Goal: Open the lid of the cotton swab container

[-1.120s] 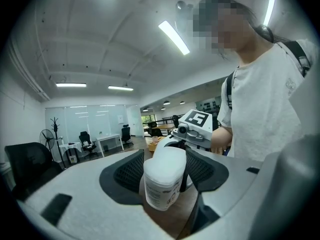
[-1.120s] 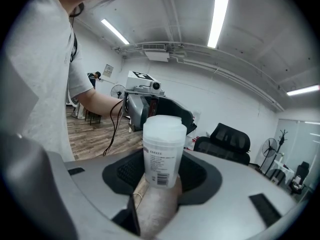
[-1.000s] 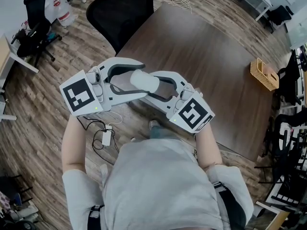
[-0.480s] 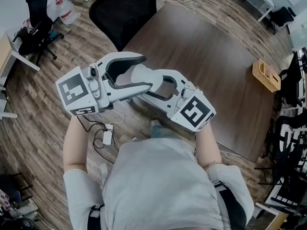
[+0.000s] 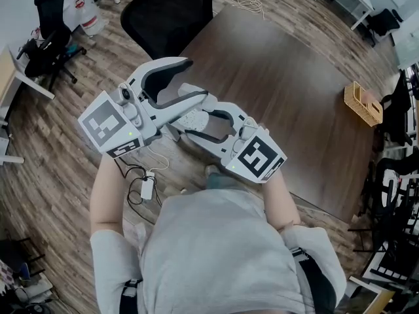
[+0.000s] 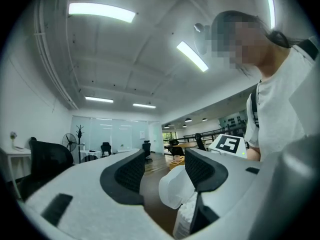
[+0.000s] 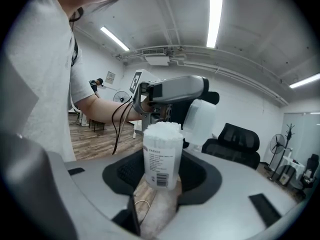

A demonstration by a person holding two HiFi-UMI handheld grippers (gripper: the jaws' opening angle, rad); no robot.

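The cotton swab container (image 7: 161, 159), a clear labelled cylinder, stands upright between the pads of my right gripper (image 7: 162, 178), which is shut on its lower half. The white swab tips (image 7: 162, 128) show at its uncovered top. Its translucent white lid (image 7: 201, 120) is tipped up beside the rim. I cannot tell whether it still hangs from the container. My left gripper (image 6: 165, 171) is above it with its jaws apart, and the lid (image 6: 176, 186) lies against the right-hand one. In the head view both grippers meet before the person's chest, the container (image 5: 196, 118) between them.
A dark wooden table (image 5: 294, 90) lies beyond the grippers, with a small wicker basket (image 5: 361, 102) at its right edge. A black office chair (image 5: 167, 15) stands at the far side. Cables and a white adapter (image 5: 146, 188) lie on the wood floor to the left.
My left gripper has risen and swung up to the left. The lid that capped the container has come up with it, and the swabs now show. The right gripper has stayed put.
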